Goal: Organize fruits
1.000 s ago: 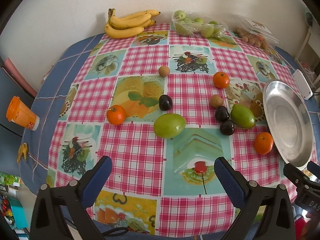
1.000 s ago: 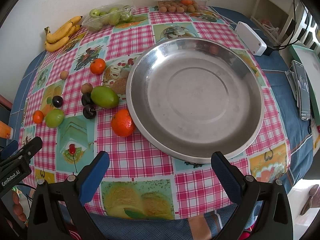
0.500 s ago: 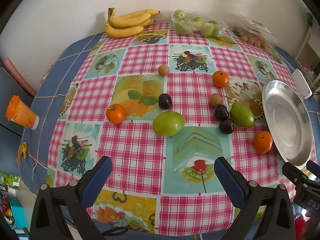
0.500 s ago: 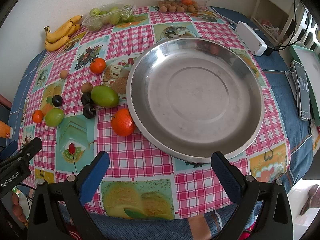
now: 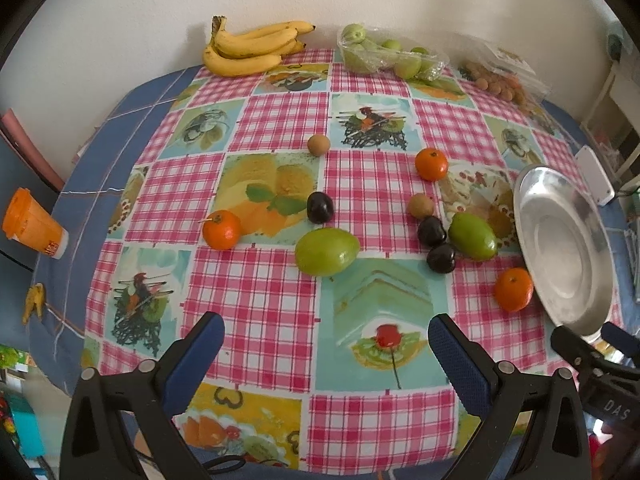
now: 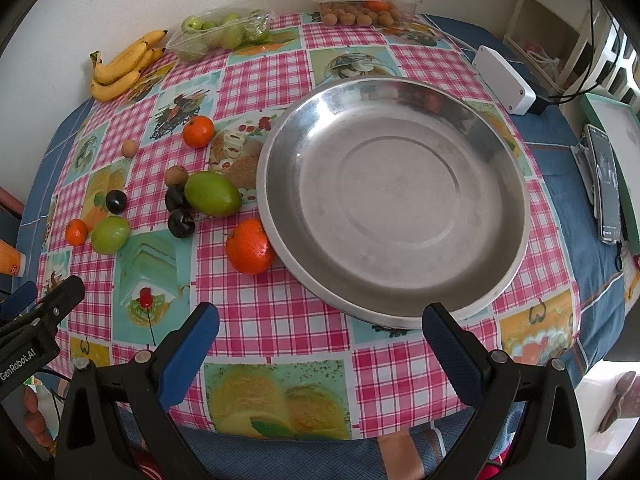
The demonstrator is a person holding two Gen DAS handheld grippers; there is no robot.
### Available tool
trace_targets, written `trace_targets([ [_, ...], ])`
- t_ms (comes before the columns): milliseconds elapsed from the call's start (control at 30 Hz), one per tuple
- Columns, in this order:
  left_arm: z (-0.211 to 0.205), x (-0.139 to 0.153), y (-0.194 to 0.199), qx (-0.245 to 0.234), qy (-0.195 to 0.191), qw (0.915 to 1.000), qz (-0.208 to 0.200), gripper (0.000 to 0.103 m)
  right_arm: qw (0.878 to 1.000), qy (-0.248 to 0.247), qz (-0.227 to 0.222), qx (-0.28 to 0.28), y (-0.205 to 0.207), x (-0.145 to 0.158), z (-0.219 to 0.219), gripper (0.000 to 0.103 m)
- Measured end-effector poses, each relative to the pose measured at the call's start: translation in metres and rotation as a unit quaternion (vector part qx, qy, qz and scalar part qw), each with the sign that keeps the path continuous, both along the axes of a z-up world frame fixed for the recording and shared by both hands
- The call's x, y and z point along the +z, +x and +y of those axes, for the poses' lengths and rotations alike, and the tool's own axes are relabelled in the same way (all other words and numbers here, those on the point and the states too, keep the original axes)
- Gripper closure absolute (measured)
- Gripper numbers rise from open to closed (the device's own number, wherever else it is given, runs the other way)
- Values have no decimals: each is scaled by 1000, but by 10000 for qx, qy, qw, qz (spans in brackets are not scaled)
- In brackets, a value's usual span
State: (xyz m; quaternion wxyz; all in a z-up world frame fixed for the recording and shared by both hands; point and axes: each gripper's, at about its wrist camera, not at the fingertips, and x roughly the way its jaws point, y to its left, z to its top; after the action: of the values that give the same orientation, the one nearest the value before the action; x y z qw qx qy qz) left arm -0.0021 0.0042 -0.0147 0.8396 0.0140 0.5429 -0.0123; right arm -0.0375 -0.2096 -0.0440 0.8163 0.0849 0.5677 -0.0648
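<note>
Loose fruit lies on the checked tablecloth: two green mangoes, three tangerines, three dark plums and two small brown fruits. An empty steel plate sits at the table's right, with one tangerine touching its rim. My left gripper hovers open over the near edge, short of the fruit. My right gripper is open too, just in front of the plate. Neither holds anything.
Bananas, a clear tray of green fruit and a clear box of small brown fruit line the far edge by the wall. A white box, a phone and an orange cup sit around the sides.
The left wrist view has drifted slightly, so the fruit sits a little lower and leftward in it. The right gripper and all fruit stay where they were.
</note>
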Motion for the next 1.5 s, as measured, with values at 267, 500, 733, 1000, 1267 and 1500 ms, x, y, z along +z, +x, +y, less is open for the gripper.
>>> trace_targets([
  [267, 4, 7, 15, 51, -616, 9981, -47, 0, 9987, 392, -243, 215, 17, 8, 13, 2],
  [500, 6, 5, 30, 350, -804, 9960, 147, 0, 9946, 889, -371, 381, 26, 11, 25, 2],
  [733, 11, 3, 46, 674, -793, 9944, 206, 0, 9966, 682, -185, 414, 37, 0, 34, 2],
  [1000, 25, -8, 74, 899, -846, 9922, 197, 0, 9974, 467, -253, 482, 57, -2, 38, 2],
  [1267, 27, -16, 86, 873, -815, 9928, 134, 0, 9942, 609, -419, 782, 66, 4, 44, 1],
  [1500, 24, -21, 82, 726, -901, 9926, 371, 0, 9924, 937, -138, 791, 58, -5, 41, 1],
])
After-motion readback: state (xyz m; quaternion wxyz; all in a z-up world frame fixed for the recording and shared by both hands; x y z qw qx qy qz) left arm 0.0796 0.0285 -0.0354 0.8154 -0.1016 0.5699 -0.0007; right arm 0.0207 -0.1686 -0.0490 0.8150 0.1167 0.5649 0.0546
